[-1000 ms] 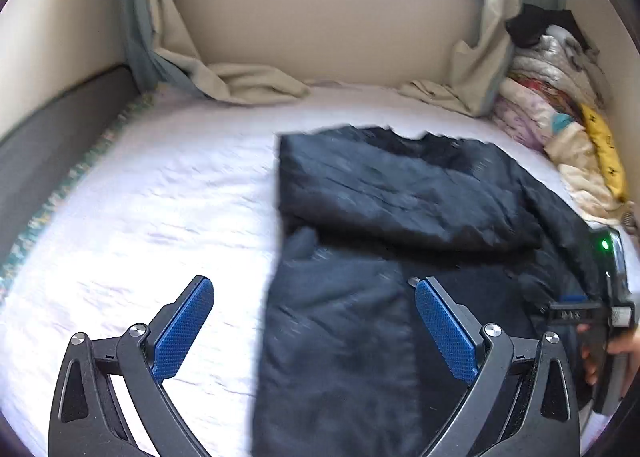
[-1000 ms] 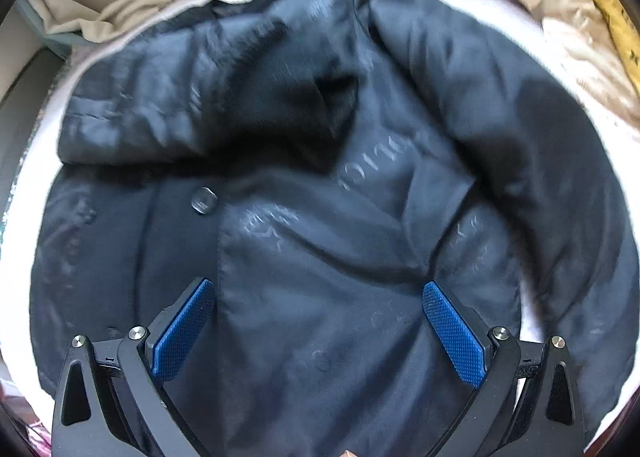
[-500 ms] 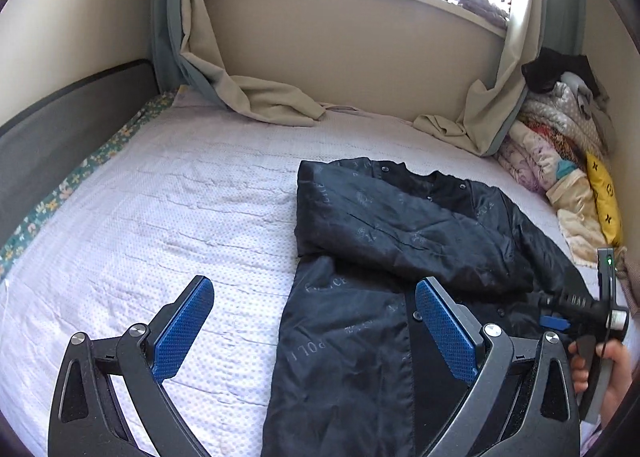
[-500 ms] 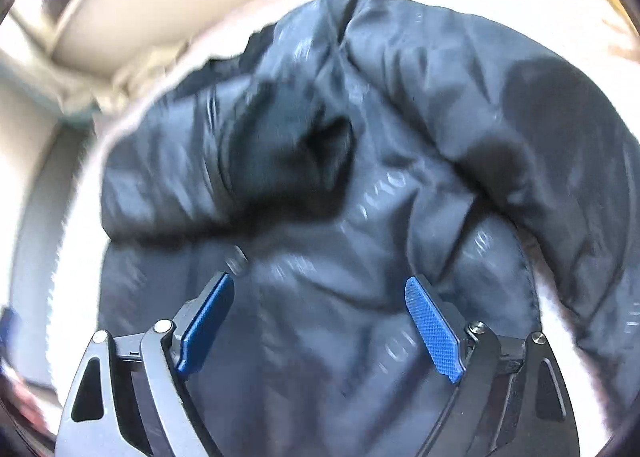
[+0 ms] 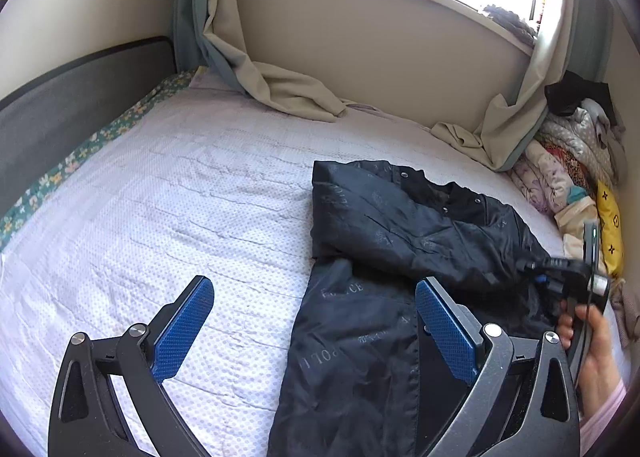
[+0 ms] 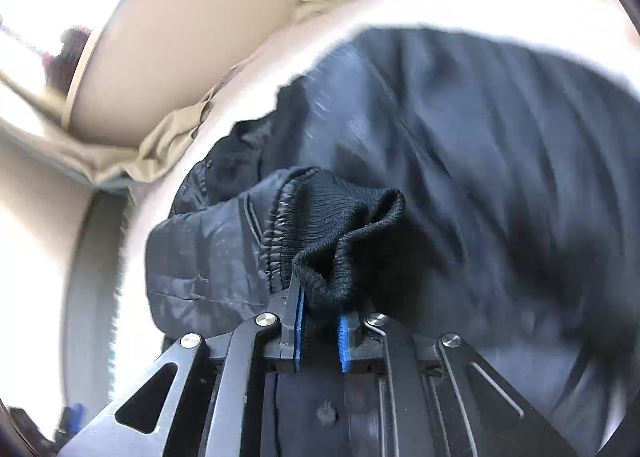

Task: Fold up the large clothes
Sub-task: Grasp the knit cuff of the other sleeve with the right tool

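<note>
Black ribbed knit is what the right claw (image 6: 320,321) has got — its blue pads are pinched tight on the cuff (image 6: 340,225) at the end of the jacket's sleeve, and the cuff bunches up above the pads. The jacket (image 5: 380,289) itself lies on the right side of the bed (image 5: 180,197), one sleeve folded across the chest, hem running toward the camera.

What could go wrong: the bite looks small, just the edge of the knit. Stretchy ribbing like that could creep out of the pads if the sleeve gets swung across fast, and then the fold flops short. Also the shell fabric looks slick, so dragging the sleeve might pull the whole jacket sideways and undo the fold already lying there — nothing is pinning the body down.

Pose-wise, the right claw angles steeply down at the jacket, with the person's hand (image 5: 592,341) wrapped round its handle at the right edge of the left view. The left claw (image 5: 312,321) hangs wide and empty over the bed, tilted down, one finger over the sheet and one over the jacket's lower half.
</note>
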